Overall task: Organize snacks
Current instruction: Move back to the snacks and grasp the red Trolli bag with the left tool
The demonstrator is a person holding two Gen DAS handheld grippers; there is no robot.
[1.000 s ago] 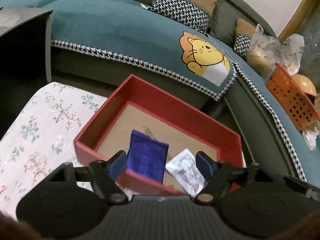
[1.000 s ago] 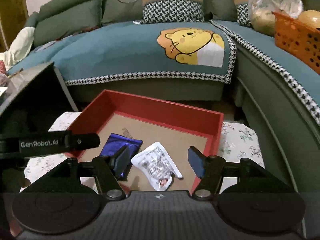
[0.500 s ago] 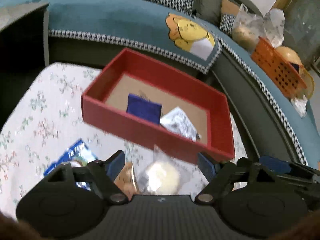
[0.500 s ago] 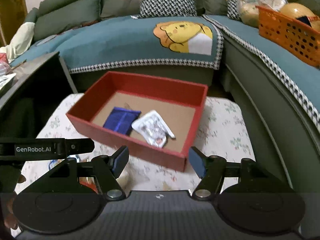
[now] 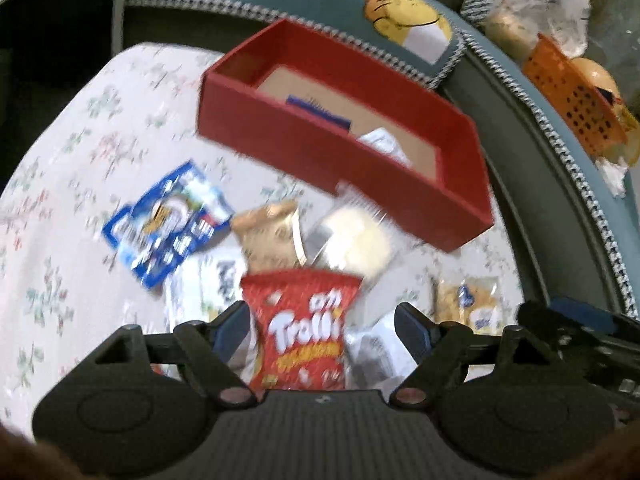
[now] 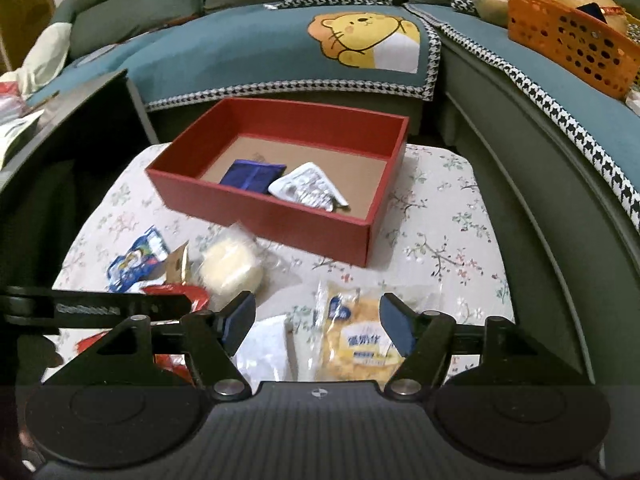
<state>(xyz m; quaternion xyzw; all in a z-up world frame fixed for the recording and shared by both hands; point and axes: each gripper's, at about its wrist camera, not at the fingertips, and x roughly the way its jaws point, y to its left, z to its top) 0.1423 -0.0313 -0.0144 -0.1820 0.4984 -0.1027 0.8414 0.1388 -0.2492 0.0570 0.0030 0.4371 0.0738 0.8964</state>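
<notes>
The red box sits toward the far side of the floral-clothed desk, close to the sofa, with its open top facing up so packets can simply be dropped in. Two are inside already: a dark blue packet and a silver-white packet, lying flat side by side on the cardboard floor.

The rest of the snacks lie loose on the near part of the desk, in front of the box. The left tongs hang above a red Trolli bag, which lies between the spread jaws without either pad pressing on it; they are open and hold nothing. Just beyond it lie a tan packet, a round pale bun in clear wrap and a blue-and-white packet, overlapping in a small heap.

The right tongs hover over a yellow biscuit packet, jaws opening, the packet framed between them but not pinched. A white packet lies just beside it.

Judging by this, each pair of tongs is lined up on its own next packet, so both can be gripped and carried to the box. The left view is blurred, so the fit on the Trolli bag is uncertain.
</notes>
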